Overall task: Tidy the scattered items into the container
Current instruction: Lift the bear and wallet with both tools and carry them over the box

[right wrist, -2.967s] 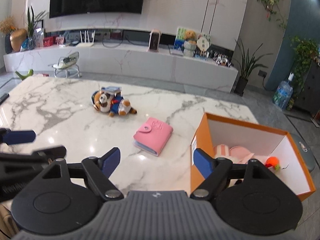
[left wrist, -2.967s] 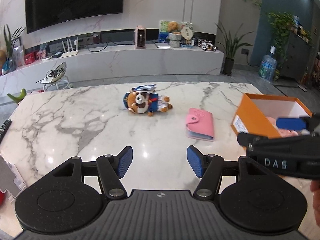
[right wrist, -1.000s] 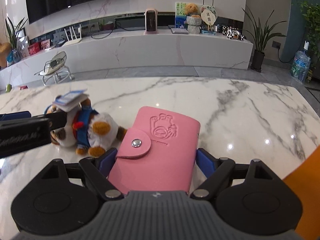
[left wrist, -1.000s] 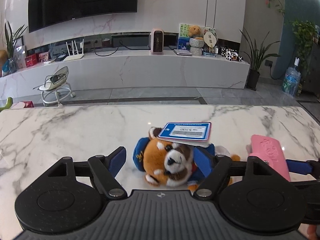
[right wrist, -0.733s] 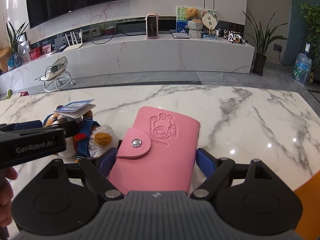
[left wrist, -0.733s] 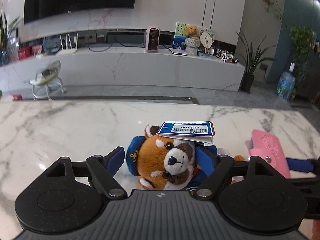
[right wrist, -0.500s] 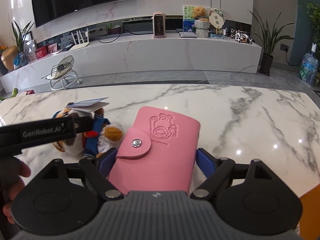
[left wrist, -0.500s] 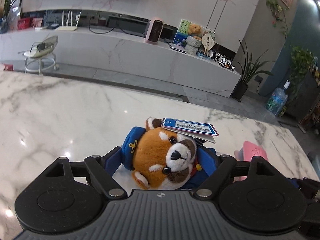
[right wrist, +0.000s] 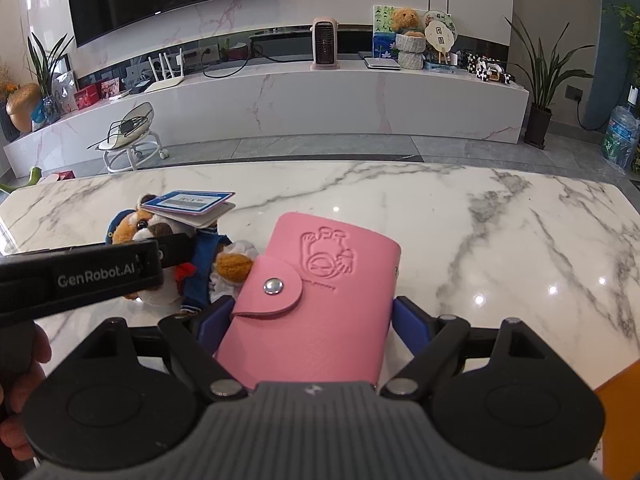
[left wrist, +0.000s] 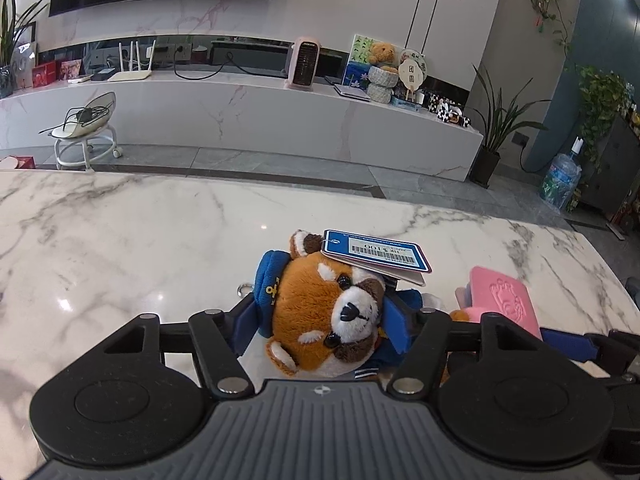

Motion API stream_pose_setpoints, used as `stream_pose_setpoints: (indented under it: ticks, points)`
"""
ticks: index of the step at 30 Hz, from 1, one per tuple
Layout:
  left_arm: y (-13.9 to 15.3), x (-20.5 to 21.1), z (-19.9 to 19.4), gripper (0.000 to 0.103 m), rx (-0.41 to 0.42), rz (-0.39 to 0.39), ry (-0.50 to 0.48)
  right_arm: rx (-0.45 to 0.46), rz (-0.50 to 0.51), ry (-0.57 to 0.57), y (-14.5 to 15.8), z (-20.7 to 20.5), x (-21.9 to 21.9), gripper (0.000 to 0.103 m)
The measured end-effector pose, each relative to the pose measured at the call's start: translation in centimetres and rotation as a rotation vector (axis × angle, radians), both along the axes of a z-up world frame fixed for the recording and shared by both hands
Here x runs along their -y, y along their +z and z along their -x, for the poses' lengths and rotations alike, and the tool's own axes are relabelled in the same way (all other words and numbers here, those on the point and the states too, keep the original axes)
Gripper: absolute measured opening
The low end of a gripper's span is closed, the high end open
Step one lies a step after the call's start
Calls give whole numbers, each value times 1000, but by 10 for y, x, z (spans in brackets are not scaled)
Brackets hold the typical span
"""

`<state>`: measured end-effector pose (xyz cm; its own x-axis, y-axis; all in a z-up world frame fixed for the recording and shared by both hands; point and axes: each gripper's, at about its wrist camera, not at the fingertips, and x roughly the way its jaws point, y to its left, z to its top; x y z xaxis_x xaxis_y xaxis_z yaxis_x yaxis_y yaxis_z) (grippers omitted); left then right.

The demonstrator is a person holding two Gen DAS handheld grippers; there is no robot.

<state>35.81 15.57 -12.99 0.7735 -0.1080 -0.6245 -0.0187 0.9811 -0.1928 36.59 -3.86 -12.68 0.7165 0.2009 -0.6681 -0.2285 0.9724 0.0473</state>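
A plush bear (left wrist: 328, 312) in a blue sailor suit, with a blue price tag (left wrist: 376, 250) by its ear, is gripped between the blue pads of my left gripper (left wrist: 320, 326). It looks raised a little off the marble table (left wrist: 120, 232). The bear also shows in the right wrist view (right wrist: 168, 236), behind the left gripper's arm. My right gripper (right wrist: 312, 328) is shut on a pink card wallet (right wrist: 320, 292) with a snap flap; the wallet also shows in the left wrist view (left wrist: 502, 300). An orange corner of the container (right wrist: 624, 412) shows at the lower right.
The table's far edge (right wrist: 320, 168) runs across both views, with grey floor beyond. A white stool (left wrist: 86, 136) and a long TV bench (left wrist: 280, 112) stand past it. A person's hand (right wrist: 20, 392) holds the left gripper.
My left gripper has closed on the bear's head and tilted up with it. My right gripper still holds the pink wallet, which has not shifted between its pads.
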Motion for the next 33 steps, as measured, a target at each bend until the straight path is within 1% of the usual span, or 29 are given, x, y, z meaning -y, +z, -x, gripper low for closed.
stream_pose_setpoints:
  ticks: [4, 7, 10, 15, 19, 24, 28, 33]
  points:
    - [6, 2, 15, 72, -19, 9, 0, 7, 9, 12, 11, 13, 0, 86]
    - [13, 4, 31, 71, -25, -4, 2, 0, 18, 24, 16, 26, 0, 86]
    - [20, 6, 50, 71, -34, -9, 8, -18, 26, 38, 21, 43, 2, 86]
    - [36, 5, 83, 71, -33, 9, 33, -36, 41, 50, 30, 75, 10, 86]
    - [55, 8, 107, 71, -8, -3, 44, -44, 30, 56, 41, 100, 17, 86]
    - [81, 14, 136, 71, 31, -19, 49, -26, 12, 40, 60, 127, 31, 86]
    - [104, 22, 159, 71, 72, -33, 45, 4, -5, 25, 78, 147, 45, 86]
    - [138, 41, 185, 71, 149, -58, 16, 62, -27, 5, 103, 174, 64, 86]
